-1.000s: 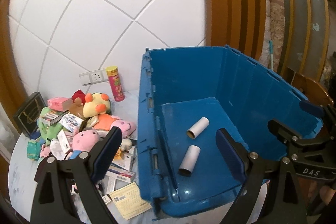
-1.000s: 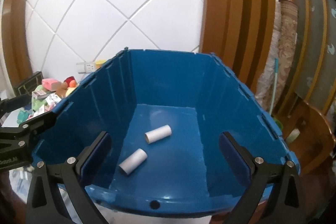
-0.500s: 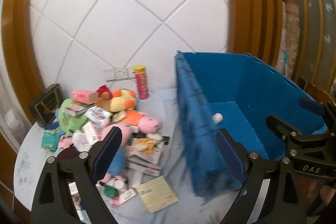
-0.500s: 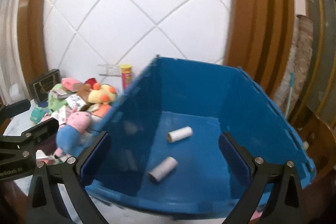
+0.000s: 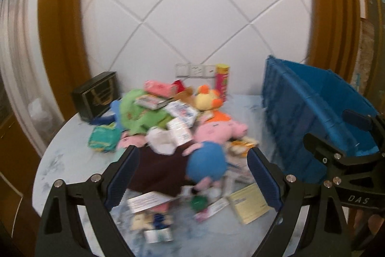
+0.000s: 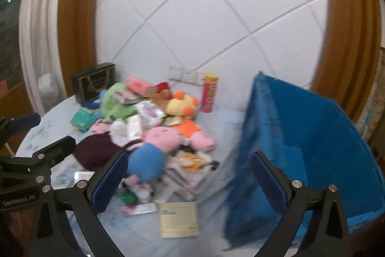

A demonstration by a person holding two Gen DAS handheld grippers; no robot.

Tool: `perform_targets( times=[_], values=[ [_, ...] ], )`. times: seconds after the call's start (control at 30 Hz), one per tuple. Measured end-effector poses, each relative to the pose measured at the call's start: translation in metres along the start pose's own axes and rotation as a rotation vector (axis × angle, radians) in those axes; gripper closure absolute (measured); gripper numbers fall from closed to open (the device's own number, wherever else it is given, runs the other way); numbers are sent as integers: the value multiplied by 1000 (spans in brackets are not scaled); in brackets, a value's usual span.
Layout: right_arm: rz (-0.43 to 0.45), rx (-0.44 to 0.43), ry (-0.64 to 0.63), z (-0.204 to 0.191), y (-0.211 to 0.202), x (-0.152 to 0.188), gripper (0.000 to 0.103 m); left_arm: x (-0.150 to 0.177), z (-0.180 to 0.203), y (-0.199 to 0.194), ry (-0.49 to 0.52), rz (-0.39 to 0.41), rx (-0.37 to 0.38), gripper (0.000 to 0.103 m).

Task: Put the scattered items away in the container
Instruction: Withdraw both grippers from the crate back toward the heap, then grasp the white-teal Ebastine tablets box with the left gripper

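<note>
A heap of scattered items [image 5: 173, 127] covers the round table: plush toys, small boxes, packets and papers. A blue-headed plush [image 5: 208, 164] and a pink pig plush [image 5: 219, 130] lie at the front of the heap [image 6: 154, 122]. The blue crate [image 5: 310, 112] stands to the right of the heap, and its near wall [image 6: 259, 148] shows in the right wrist view. My left gripper [image 5: 192, 181] hangs open above the heap's front, holding nothing. My right gripper [image 6: 190, 181] is open and empty too, over the gap between heap and crate. Both views are blurred.
A tall pink and yellow can [image 5: 222, 81] stands by the wall sockets. A black box [image 5: 96, 94] sits at the table's back left. A yellowish leaflet [image 6: 179, 218] lies flat near the front edge. The padded white wall [image 5: 192, 16] closes the back.
Both grippers have swung left, away from the inside of the blue crate and over to the heap of items. The two cardboard tubes in the crate are out of sight. Jaws stayed open.
</note>
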State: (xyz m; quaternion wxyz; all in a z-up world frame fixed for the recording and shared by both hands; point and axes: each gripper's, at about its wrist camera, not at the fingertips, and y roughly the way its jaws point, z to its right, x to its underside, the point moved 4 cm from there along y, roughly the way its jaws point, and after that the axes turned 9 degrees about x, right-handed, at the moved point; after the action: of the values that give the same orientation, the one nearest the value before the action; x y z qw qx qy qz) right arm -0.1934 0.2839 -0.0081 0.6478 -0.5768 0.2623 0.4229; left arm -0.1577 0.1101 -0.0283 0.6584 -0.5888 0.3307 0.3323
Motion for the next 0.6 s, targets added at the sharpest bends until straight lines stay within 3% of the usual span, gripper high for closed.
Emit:
perform_targets(
  times=[0.13, 0.37, 0.6],
  values=[
    [-59, -46, -12, -49, 17, 17, 0, 26, -51, 7, -10, -60, -42, 11],
    [-224, -91, 3, -96, 59, 72, 0, 91, -105, 45, -78, -232, -92, 11],
    [-333, -136, -9, -109, 96, 117, 0, 148, -105, 81, -125, -362, -94, 12]
  ],
)
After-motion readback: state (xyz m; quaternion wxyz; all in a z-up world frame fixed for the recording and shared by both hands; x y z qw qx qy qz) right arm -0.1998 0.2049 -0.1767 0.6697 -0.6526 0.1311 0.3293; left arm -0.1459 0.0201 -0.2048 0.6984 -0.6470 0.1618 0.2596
